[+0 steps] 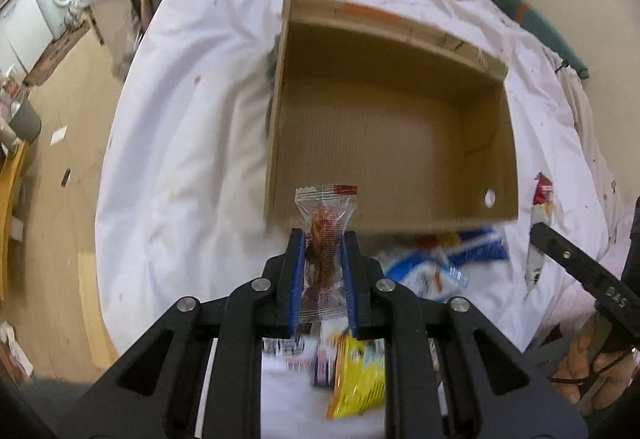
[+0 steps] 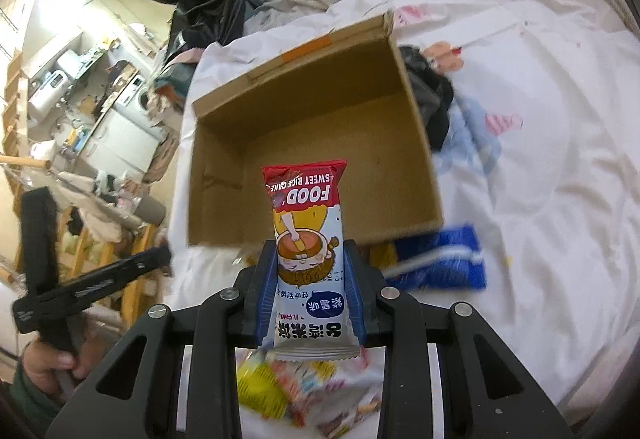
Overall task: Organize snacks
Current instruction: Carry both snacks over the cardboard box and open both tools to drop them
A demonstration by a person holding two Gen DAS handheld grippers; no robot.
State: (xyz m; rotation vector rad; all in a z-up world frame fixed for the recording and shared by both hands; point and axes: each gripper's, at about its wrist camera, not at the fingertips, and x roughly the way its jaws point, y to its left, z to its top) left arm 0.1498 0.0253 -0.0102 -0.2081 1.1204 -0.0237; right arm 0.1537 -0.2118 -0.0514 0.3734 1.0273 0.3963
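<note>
— Two snacks are up at once. Left claw (image 1: 322, 239) pinches a clear-wrapped snack (image 1: 325, 235) just short of the cardboard box's (image 1: 394, 221) near wall; right claw (image 2: 309, 251) clamps a rice cake packet (image 2: 306, 239) at the same wall.

— Risks?

— That clear wrapper is slick and held at a narrowed waist, so it may slide out short of the box. Either claw could catch the near rim and shove the box across the bed sheet (image 1: 180, 143).

— Room?

— Plenty: the box looks empty. Loose packets (image 1: 432, 271) crowd its near side.
</note>
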